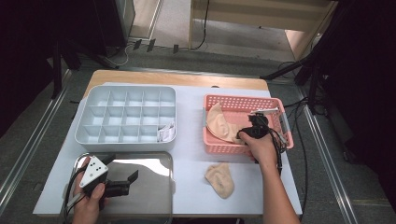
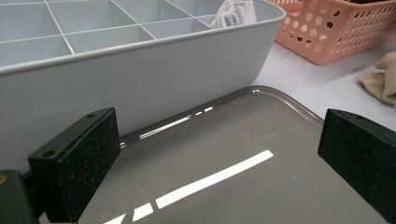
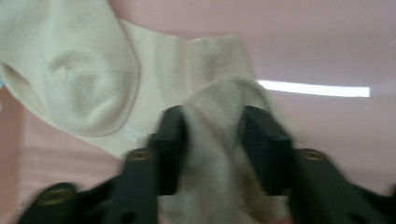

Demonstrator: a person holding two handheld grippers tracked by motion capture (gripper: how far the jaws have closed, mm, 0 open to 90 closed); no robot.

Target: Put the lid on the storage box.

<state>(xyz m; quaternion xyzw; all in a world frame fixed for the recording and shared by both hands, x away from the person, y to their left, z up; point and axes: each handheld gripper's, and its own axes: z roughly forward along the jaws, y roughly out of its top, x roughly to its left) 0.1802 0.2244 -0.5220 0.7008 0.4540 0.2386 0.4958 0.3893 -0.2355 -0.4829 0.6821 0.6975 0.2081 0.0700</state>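
A beige sock lies in the pink basket at the right of the table. My right gripper reaches into that basket. In the right gripper view, my right gripper is shut on a bunched fold of this beige sock, whose rest spreads over the basket's floor. A second beige sock lies on the white cloth in front of the basket. My left gripper hovers low over the metal tray, and my left gripper stands open with nothing between its pads.
A grey divided box stands at the left behind the tray, with a white bundle in its near-right compartment. From the left gripper view the box wall is close ahead, with the basket and the loose sock to the right.
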